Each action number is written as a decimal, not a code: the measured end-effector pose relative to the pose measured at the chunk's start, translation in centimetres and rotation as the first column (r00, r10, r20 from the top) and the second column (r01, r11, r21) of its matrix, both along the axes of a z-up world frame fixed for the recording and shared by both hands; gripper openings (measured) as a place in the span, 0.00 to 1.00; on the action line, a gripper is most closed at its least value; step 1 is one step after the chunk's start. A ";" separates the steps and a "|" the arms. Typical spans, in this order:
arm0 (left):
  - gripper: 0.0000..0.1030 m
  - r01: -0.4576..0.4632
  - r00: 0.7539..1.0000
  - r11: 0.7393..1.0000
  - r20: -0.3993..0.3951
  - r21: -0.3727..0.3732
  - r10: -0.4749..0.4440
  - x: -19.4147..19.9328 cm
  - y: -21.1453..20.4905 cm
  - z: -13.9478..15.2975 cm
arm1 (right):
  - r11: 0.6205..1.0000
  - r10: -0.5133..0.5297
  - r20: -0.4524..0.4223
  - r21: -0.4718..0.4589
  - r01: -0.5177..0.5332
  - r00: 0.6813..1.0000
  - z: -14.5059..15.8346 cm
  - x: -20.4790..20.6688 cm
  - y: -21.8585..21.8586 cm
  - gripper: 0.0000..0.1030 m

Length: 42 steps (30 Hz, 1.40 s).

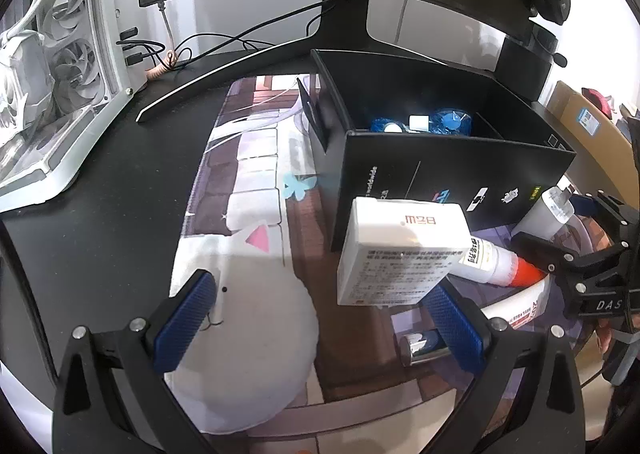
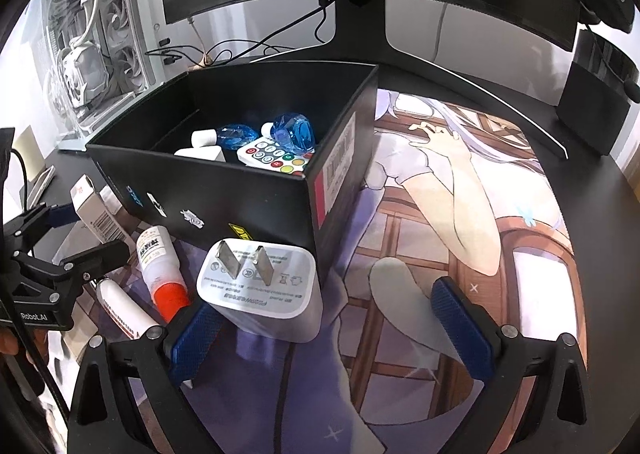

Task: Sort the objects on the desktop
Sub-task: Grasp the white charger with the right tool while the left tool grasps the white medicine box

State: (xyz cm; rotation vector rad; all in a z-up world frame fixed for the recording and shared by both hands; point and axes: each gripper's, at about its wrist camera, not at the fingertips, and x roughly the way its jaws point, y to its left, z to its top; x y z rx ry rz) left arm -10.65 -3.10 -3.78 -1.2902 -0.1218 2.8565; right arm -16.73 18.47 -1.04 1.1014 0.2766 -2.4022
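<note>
Honestly, both sets of tongs gape, the left tongs (image 1: 320,326) below the white carton (image 1: 400,250) leaning on the black box (image 1: 452,178), the right tongs (image 2: 328,330) barely touching the charger (image 2: 260,290), so either could tip.

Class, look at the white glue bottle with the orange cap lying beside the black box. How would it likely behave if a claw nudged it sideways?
The glue bottle lies on its side and looks round, so it would probably roll. Its smooth plastic may slip between pads. The white charger and white tube lie close on either side, so it likely bumps one soon.
</note>
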 end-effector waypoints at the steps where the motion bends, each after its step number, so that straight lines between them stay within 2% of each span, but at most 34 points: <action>1: 1.00 0.002 1.000 1.000 0.000 -0.001 -0.002 0.0 0.0 0.0 | 1.000 0.002 0.000 0.009 -0.002 1.000 0.0 0.0 -0.1 0.99; 5: 1.00 0.015 1.000 0.999 0.004 -0.035 -0.015 0.0 0.4 -0.2 | 1.000 0.004 0.008 0.013 -0.005 1.000 0.0 -0.2 -0.2 0.99; 15: 1.00 0.033 0.999 0.999 -0.020 -0.038 -0.034 0.2 0.3 -0.2 | 1.000 0.011 0.003 0.008 -0.011 1.000 0.1 -0.1 -0.2 0.99; 18: 0.99 0.037 0.999 0.999 -0.027 -0.037 -0.038 0.3 0.2 -0.2 | 1.000 0.010 -0.011 0.002 -0.010 1.000 0.2 0.1 -0.1 0.92; 20: 0.98 0.042 0.999 0.998 -0.034 -0.036 -0.043 0.3 0.2 -0.2 | 1.000 0.020 -0.027 -0.007 -0.020 0.999 0.3 0.4 0.0 0.80; 23: 0.87 0.053 0.997 0.998 -0.049 -0.037 -0.054 0.5 0.2 0.0 | 1.000 0.012 -0.043 -0.018 -0.013 0.999 0.4 0.6 0.4 0.69; 25: 0.74 0.056 0.997 0.998 -0.058 -0.038 -0.058 0.6 0.1 0.1 | 1.000 0.010 -0.052 -0.027 -0.011 0.999 0.4 0.7 0.6 0.61; 27: 0.62 0.052 0.996 0.998 -0.065 -0.038 -0.054 0.7 0.0 0.2 | 0.999 0.016 -0.060 -0.034 -0.018 0.998 0.5 0.8 0.8 0.57; 30: 0.38 0.039 0.997 0.999 -0.072 -0.032 -0.041 0.6 -0.5 0.4 | 0.999 0.034 -0.071 -0.038 -0.037 0.997 0.5 1.1 1.0 0.47; 32: 0.38 0.041 0.996 0.999 -0.075 -0.015 -0.042 0.7 -0.8 0.4 | 0.998 0.044 -0.077 -0.041 -0.047 0.996 0.5 1.3 1.0 0.42; 42: 0.38 0.046 0.996 0.999 -0.075 -0.017 -0.047 0.8 -0.8 0.4 | 0.998 0.052 -0.085 -0.036 -0.055 0.995 0.6 1.5 0.9 0.42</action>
